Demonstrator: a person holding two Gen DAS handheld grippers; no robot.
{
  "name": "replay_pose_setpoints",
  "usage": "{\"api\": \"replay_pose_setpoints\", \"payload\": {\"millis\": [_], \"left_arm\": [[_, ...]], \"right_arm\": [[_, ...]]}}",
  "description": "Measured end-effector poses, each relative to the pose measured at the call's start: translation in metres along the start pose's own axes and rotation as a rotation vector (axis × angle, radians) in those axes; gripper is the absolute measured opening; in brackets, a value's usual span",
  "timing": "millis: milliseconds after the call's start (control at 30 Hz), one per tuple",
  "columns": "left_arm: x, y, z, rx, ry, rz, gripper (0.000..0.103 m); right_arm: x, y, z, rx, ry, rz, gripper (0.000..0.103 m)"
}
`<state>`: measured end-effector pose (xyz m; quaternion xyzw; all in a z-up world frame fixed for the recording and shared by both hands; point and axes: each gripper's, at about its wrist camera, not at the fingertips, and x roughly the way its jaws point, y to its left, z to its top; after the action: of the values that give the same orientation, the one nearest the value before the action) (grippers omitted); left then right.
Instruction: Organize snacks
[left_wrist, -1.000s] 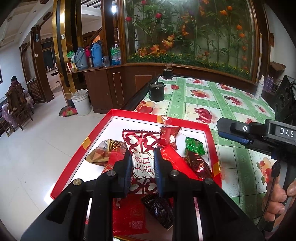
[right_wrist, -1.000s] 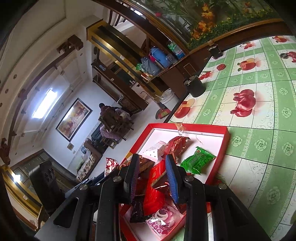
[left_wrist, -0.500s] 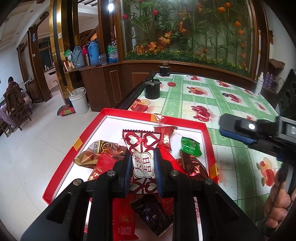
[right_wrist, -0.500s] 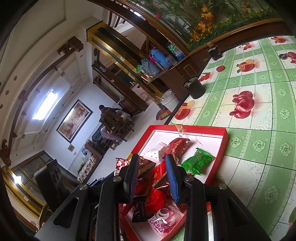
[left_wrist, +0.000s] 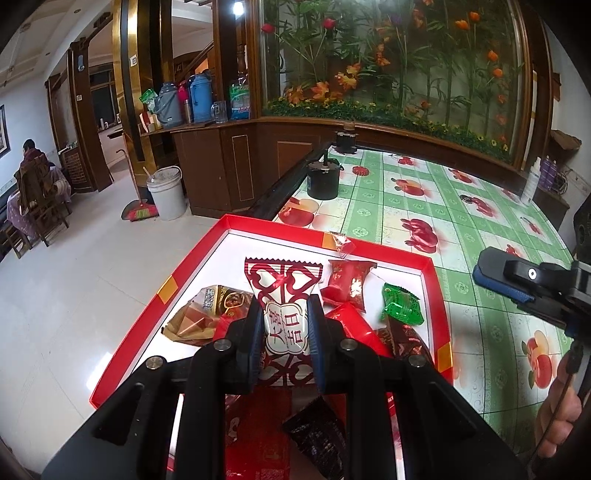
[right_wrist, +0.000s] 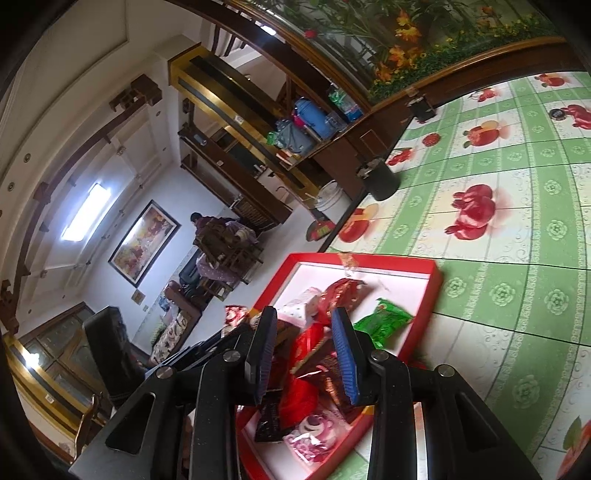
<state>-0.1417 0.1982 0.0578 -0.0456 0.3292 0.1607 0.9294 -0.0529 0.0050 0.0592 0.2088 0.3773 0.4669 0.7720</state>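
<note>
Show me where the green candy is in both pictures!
Left wrist: the green candy lies right of centre, inside the red tray near its right wall, right of the left gripper.
Right wrist: the green candy lies just right of the right gripper, by the tray's near-right wall.
Shared landmark: the black pot at the table edge.

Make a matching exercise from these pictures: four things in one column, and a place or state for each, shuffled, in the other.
Things:
1. white-and-red packet
2. green packet
3. black pot
4. white bucket

Places or states:
a. on the floor beside a broom
b. lying in the red tray near its right wall
c. clamped in the left gripper
d. standing on the green tablecloth beyond the tray

Pairs: 1-c, 2-b, 3-d, 4-a
</note>
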Motion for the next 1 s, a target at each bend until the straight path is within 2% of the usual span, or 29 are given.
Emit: {"api": "replay_pose_setpoints", "payload": {"millis": [333,1000], "left_arm": [[-0.002,0.006,-0.001,-0.011,0.001,0.001,0.020],[-0.014,-0.002,-0.002,0.004,-0.019,-0.004,0.020]], "right_arm": [[0.000,-0.007,0.002,0.002,-0.012,-0.052,0.033],[-0.007,-0.007,0.004,0.002,-0.034,-0.059,0.035]]}}
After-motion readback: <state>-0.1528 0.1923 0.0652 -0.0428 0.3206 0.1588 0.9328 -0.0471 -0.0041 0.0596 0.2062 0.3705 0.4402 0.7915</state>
